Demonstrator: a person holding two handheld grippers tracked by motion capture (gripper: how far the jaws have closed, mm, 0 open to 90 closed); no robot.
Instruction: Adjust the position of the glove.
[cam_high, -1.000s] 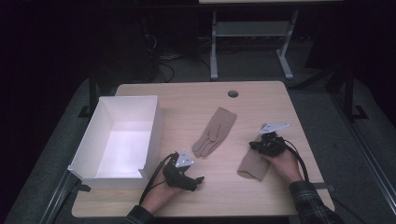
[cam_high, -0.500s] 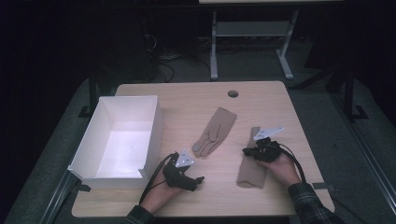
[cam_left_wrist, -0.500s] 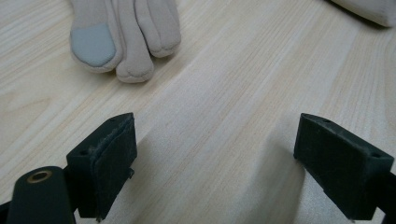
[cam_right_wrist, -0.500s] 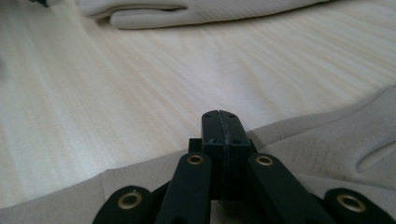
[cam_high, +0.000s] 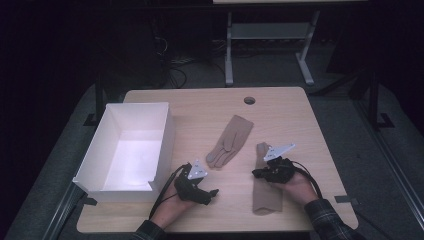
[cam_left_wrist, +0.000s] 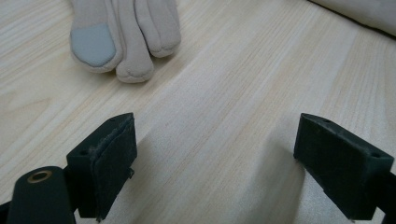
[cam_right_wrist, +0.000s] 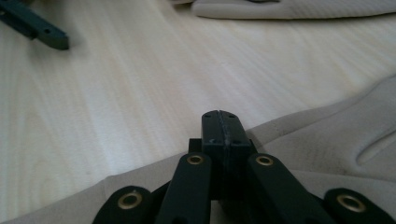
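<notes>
The near glove lies flat by the desk's near edge, right of the middle, with its length running from that edge toward the far one. Your right claw sits over its upper half with the jaws pressed tight together. In the right gripper view the cloth rises to a small peak at the tips, so you appear to have a fold of the glove pinched.

Judge it as soft, light knit. It won't resist you or slip much on the padded jaws, but it will droop and trail wherever you aren't holding it. A pinch on one layer may only lift that layer and let the rest drag on the wood. The cuff edge or a bunched fold through both layers looks the safer hold. A single finger would stretch and swing.

Your left claw rests low on the desk near the near edge, left of the middle. Its jaws stand wide with bare wood between them.

Just beyond its left jaw are the fingertips of the far glove, one of them with a grey patch. That glove lies flat at the desk's middle, apart from the near glove.

The white box stands open along the left edge, with nothing in the part of its floor you can see. It looks the likely place for both gloves.
</notes>
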